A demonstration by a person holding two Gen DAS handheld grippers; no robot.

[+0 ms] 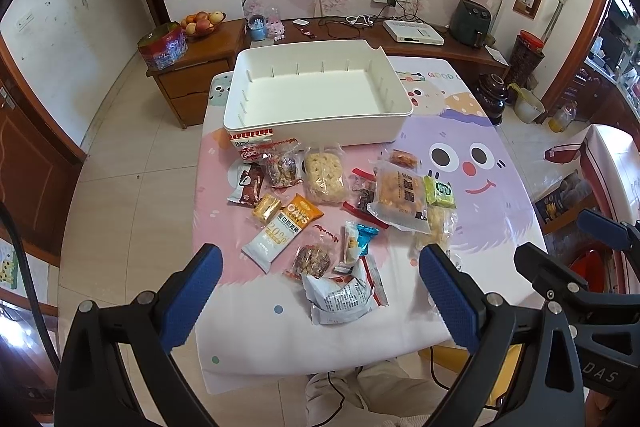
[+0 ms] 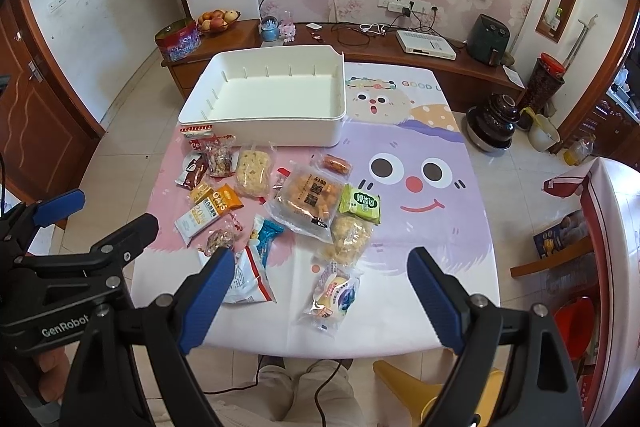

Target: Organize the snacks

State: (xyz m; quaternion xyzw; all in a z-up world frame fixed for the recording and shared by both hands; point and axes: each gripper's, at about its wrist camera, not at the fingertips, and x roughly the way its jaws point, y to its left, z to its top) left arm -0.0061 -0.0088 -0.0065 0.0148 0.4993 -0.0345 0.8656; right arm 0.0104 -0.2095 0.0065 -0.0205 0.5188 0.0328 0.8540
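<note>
An empty white bin [image 1: 316, 95] [image 2: 264, 99] stands at the table's far left. Several snack packets lie in front of it: an orange oats bar [image 1: 298, 213] [image 2: 224, 201], a clear bag of orange crackers [image 1: 400, 201] [image 2: 310, 201], a green packet [image 1: 440, 191] [image 2: 360, 205], a rice cracker pack [image 1: 323, 177] [image 2: 253, 171] and a white crumpled bag [image 1: 340, 297] [image 2: 246, 281]. My left gripper [image 1: 320, 291] is open and empty above the near snacks. My right gripper [image 2: 320, 291] is open and empty above a clear cake packet [image 2: 334, 297].
The table [image 1: 500, 187] has a pink and purple cartoon cloth. A wooden TV cabinet [image 1: 192, 67] with a fruit bowl [image 1: 202, 23] stands behind it. A dark jar [image 2: 494, 125] sits on the floor to the right. My legs [image 2: 304, 387] are at the near edge.
</note>
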